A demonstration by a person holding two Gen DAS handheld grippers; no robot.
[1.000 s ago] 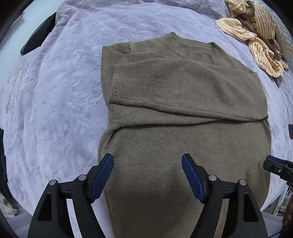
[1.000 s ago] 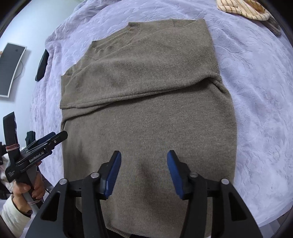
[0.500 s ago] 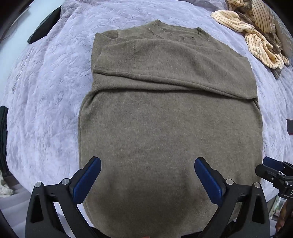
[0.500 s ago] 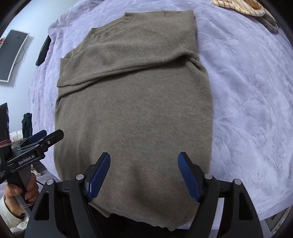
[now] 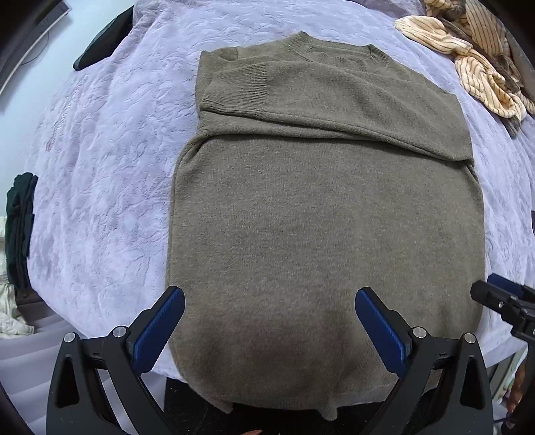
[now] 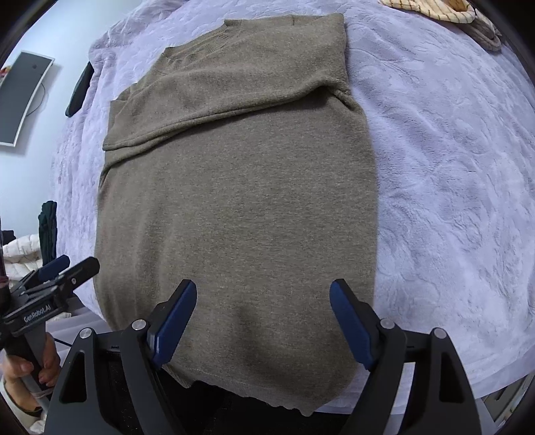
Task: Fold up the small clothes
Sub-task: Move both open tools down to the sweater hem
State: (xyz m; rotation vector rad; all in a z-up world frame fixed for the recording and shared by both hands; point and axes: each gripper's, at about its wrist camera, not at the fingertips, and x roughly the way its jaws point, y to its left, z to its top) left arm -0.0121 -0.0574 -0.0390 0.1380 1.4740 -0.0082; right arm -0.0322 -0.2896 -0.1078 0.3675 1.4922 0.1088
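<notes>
Bedspread (image 5: 100, 174): sweater (image 5: 321, 214) under L gripper (image 5: 267, 321)

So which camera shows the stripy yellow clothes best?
The left wrist view: the crumpled yellow striped clothes lie spread out at its top right. The right wrist view catches only a sliver at its top edge.

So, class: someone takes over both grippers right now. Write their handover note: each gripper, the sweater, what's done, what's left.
Left gripper: open, empty, above the hem end of the sweater.
Right gripper: jaws opening, gripping nothing, also over the hem end.
Sweater: flat on the lavender blanket, collar far, hem hanging slightly over the near edge.
Done: both sleeves folded across the chest.
Left: probably take the hem at both corners, fold toward the collar.
Striped garment waits at the far corner.
</notes>
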